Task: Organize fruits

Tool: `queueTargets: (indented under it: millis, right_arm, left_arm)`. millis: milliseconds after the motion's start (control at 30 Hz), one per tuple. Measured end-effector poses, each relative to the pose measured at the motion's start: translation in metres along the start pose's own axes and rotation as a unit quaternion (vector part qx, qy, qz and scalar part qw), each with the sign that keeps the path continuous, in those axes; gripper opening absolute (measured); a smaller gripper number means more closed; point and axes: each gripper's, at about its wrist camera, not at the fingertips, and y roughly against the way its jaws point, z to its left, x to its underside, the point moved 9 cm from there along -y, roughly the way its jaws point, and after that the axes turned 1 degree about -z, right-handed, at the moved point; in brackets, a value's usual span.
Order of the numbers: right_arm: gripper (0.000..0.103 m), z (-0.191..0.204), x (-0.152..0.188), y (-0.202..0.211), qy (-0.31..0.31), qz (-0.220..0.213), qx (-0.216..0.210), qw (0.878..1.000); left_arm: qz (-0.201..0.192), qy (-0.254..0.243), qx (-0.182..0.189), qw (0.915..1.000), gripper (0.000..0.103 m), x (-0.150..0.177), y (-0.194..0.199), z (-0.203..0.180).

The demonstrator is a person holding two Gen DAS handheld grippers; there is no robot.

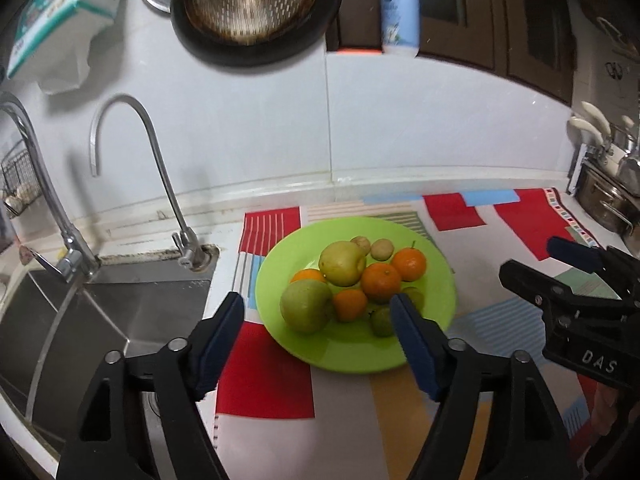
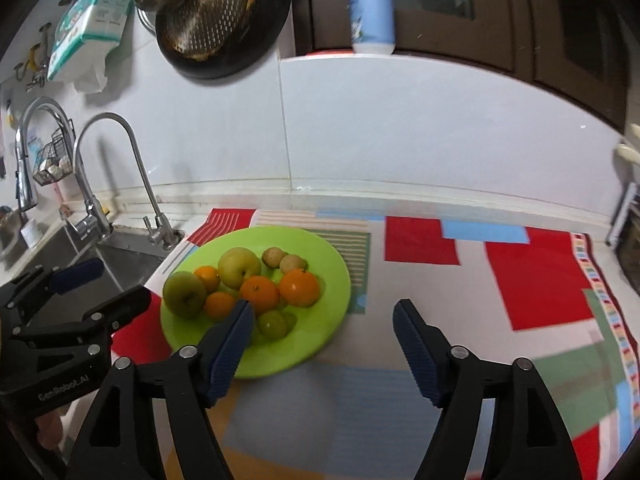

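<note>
A lime-green plate (image 1: 436, 292) (image 2: 332, 280) on a patchwork cloth holds two green apples (image 1: 306, 306) (image 2: 184, 294), several oranges (image 1: 381, 282) (image 2: 300, 286), two small brown fruits (image 1: 382, 249) (image 2: 292, 263) and small green fruits (image 1: 382, 322) (image 2: 273, 324). My left gripper (image 1: 318, 306) stands open above the plate's near side, nothing between its fingers. My right gripper (image 2: 324, 312) is open too, over the plate's right edge and the cloth, holding nothing. Each gripper shows at the other view's edge: the right gripper (image 1: 548, 260) and the left gripper (image 2: 104, 284).
A steel sink (image 1: 100, 320) with two curved taps (image 1: 160, 184) lies left of the cloth. Hanging on the white wall are a colander in a black pan (image 1: 252, 4) and a tissue box (image 1: 60, 8). A lotion bottle (image 1: 400, 12) stands on the ledge. Pots (image 1: 612, 196) crowd the far right.
</note>
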Motion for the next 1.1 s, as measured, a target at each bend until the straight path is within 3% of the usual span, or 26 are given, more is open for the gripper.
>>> queueTargets:
  millis: [533,1100]
  right_arm:
    - [0.087,-0.004,0.032,0.107,-0.024,-0.045,0.048,0.998]
    - [0.090,-0.010,0.065,0.196,-0.010,-0.069,0.039,0.997]
  left_arm:
    - [-0.052,-0.012,-0.004,0.9986,0.095,0.018,0.093,-0.017]
    - [-0.081,-0.001,-0.034,0.9962,0.099,0.053,0.183,-0.041]
